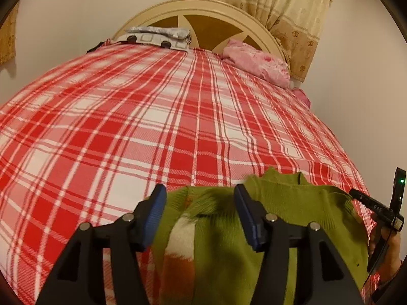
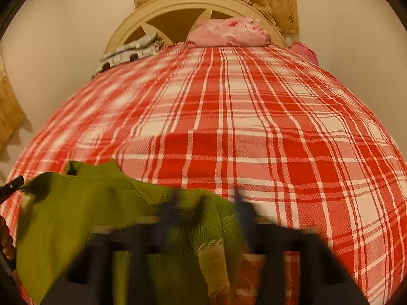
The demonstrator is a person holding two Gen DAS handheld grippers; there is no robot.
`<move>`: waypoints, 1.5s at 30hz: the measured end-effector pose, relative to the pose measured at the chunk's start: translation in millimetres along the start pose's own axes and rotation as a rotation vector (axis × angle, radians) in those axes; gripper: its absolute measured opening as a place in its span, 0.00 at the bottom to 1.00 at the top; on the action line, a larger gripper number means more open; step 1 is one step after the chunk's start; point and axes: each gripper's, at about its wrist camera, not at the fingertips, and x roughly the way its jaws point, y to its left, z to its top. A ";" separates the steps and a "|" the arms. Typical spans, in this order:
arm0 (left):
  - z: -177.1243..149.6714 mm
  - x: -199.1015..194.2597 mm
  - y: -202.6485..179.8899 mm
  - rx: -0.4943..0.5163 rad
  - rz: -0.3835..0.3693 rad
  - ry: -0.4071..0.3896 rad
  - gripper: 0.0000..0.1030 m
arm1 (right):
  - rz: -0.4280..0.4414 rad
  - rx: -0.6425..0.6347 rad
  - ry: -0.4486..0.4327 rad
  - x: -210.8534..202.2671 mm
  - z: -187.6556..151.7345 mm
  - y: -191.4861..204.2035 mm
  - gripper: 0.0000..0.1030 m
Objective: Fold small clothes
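No readable brand or label anywhere; the other unit at the right edge of your left view carries small white characters, too small to read, and a green LED.

Surface: bed with a red-and-white plaid bedspread, cream arched headboard, tan patterned curtain, plain walls. Grey patterned folded cloth and pink bedding lie at the head end.

Green sweater lies on the near end of the bedspread, with a white and orange patch.

Left gripper: jaws apart, sweater between them, pads not pressing it. Right gripper: motion-blurred, jaws look parted over the sweater edge. Sweater's near part is cut off behind both grippers.
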 end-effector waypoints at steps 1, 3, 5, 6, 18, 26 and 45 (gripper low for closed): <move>-0.6 -2.5 1.3 -0.001 -0.003 0.000 0.56 | -0.003 0.003 -0.016 -6.0 -0.5 -2.9 0.63; -6.2 -11.2 2.3 -0.005 -0.001 0.003 0.56 | -0.021 -0.001 -0.026 -14.3 -0.7 -6.2 0.63; -16.1 -20.6 1.2 0.010 0.016 0.005 0.56 | -0.008 0.015 -0.038 -28.3 -4.9 -12.1 0.63; -21.4 -23.6 -0.2 0.019 0.026 0.002 0.56 | 0.000 0.020 -0.040 -33.2 -6.3 -12.5 0.63; -70.7 -14.1 10.9 0.003 0.097 0.109 0.58 | -0.098 -0.032 0.153 -21.3 -55.5 -11.5 0.43; -81.3 -23.3 14.2 -0.009 0.070 0.111 0.61 | -0.019 0.035 0.109 -67.1 -71.1 -11.1 0.43; -105.0 -58.4 14.4 -0.024 -0.112 0.105 0.09 | 0.136 0.087 0.147 -102.1 -126.5 -11.9 0.08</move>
